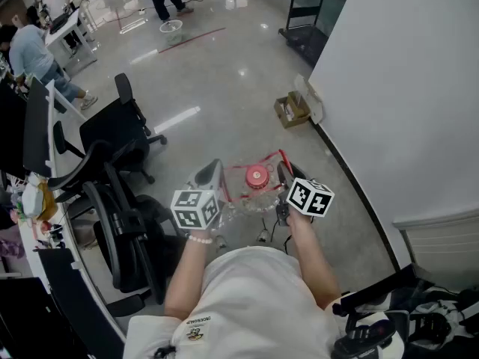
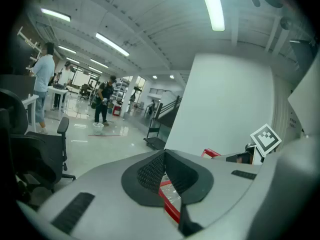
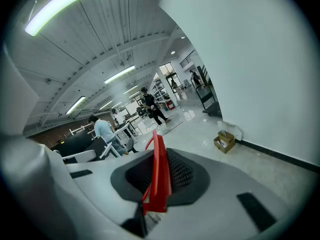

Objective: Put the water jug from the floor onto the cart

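The water jug [image 1: 251, 198] is clear, with a red cap [image 1: 257, 176] and a red carrying handle [image 1: 263, 159]. It hangs above the glossy floor, right in front of the person, between both grippers. My left gripper [image 1: 212, 173] is shut on the handle's left side; the red bar [image 2: 168, 205] runs between its dark pads. The right gripper [image 1: 283, 173] is shut on the other side, with the red handle [image 3: 157, 174] clamped upright in its jaws. A black platform cart [image 1: 303, 27] stands far ahead by the white wall; the cart [image 2: 156, 133] also shows in the left gripper view.
Black office chairs [image 1: 112, 193] crowd the left side. An open cardboard box [image 1: 293, 109] lies against the white wall [image 1: 404, 88] on the right. People stand at desks [image 1: 63, 28] in the far left. A dark bag [image 1: 389, 320] lies at lower right.
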A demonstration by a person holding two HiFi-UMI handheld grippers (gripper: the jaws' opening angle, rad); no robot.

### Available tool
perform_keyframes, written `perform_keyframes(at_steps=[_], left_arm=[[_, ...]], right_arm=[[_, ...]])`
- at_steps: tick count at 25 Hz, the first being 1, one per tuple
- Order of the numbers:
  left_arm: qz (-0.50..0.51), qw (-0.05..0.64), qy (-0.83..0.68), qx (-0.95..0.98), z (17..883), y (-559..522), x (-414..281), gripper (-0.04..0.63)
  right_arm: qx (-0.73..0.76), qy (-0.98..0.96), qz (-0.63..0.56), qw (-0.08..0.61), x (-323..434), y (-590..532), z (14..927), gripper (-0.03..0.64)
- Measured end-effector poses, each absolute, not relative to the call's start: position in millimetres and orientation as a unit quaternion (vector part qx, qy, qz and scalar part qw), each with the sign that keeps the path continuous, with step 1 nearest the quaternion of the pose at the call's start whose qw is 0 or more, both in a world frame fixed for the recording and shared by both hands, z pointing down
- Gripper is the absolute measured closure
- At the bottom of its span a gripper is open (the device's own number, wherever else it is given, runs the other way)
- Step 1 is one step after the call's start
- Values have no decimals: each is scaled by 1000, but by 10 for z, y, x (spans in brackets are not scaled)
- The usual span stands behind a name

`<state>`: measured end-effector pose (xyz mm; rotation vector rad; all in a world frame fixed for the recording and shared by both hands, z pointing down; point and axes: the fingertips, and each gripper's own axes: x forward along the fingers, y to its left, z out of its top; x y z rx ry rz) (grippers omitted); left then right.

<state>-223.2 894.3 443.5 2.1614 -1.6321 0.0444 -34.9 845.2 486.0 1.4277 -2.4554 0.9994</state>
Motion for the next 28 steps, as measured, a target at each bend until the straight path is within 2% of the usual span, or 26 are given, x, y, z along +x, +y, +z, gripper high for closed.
perform_keyframes(at_steps=[15, 28], left_arm=[[9, 213, -578, 788, 4385, 8855, -2125, 594], [4, 221, -582, 783, 4416, 8832, -2110, 594]], right_arm=[[511, -790, 333, 60, 42, 8390, 4935, 566], [517, -789, 327, 54, 96, 8230, 4887, 566]])
